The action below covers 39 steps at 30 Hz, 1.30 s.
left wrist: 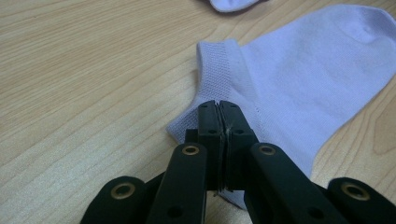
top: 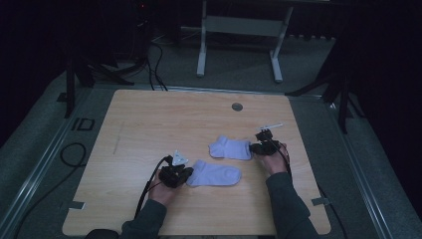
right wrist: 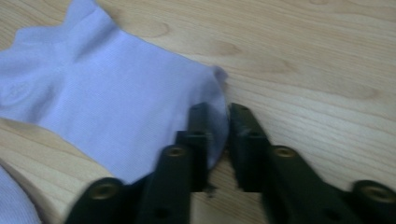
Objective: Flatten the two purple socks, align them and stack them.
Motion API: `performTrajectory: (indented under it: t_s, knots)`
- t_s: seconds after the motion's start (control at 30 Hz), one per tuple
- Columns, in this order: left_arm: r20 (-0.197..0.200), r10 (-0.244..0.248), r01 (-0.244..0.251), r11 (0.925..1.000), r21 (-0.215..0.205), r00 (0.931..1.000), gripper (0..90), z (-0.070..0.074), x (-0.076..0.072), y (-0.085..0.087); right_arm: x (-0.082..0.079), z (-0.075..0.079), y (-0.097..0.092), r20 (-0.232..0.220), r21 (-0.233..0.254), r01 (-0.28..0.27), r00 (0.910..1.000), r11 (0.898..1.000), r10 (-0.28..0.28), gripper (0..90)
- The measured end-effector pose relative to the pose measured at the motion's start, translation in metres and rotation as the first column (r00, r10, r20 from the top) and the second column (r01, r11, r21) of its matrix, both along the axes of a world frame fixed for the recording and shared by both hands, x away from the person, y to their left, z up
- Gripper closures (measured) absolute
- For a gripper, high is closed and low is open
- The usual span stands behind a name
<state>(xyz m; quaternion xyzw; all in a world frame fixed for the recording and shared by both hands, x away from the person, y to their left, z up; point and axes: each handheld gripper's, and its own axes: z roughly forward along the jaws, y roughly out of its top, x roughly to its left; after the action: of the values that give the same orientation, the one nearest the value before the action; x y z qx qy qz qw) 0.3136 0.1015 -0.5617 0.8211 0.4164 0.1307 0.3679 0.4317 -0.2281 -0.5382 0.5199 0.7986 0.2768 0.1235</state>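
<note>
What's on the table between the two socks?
Nothing: the high view shows bare wooden table between the near sock and far sock.

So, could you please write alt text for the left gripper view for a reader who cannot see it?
The left gripper, its two black jaws closed together, pinches the near edge of a pale lilac ankle sock lying flat on a light wooden table. The tip of a second sock shows at the top edge.

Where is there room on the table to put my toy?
The table's left and far parts are bare, up to the round grommet. It is crowded near the two socks, each with a hand-held gripper at it.
</note>
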Motion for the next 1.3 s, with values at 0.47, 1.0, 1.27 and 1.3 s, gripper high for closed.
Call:
performTrajectory:
  t_s: [0.47,1.0,1.27,1.3]
  knots:
    - [0.006,-0.002,0.002,1.0,0.004,1.0,87.7,0.0,0.0,-0.001,-0.006,0.031,0.005,0.098,0.051,-0.071,0.993,0.996,0.066,52.9]
    - [0.009,-0.002,0.002,1.0,0.004,1.0,86.2,0.0,-0.001,-0.003,0.005,0.008,0.072,0.086,-0.021,-0.29,0.9528,0.957,0.291,59.0]
    - [0.008,-0.002,0.002,1.0,0.006,1.0,86.1,0.0,-0.001,-0.003,0.004,0.002,0.096,0.06,-0.068,-0.377,0.9228,0.924,0.381,54.7]
    - [0.008,-0.002,0.002,1.0,0.006,1.0,86.1,0.0,-0.001,-0.003,0.004,0.001,0.098,0.054,-0.073,-0.377,0.9228,0.923,0.381,54.1]
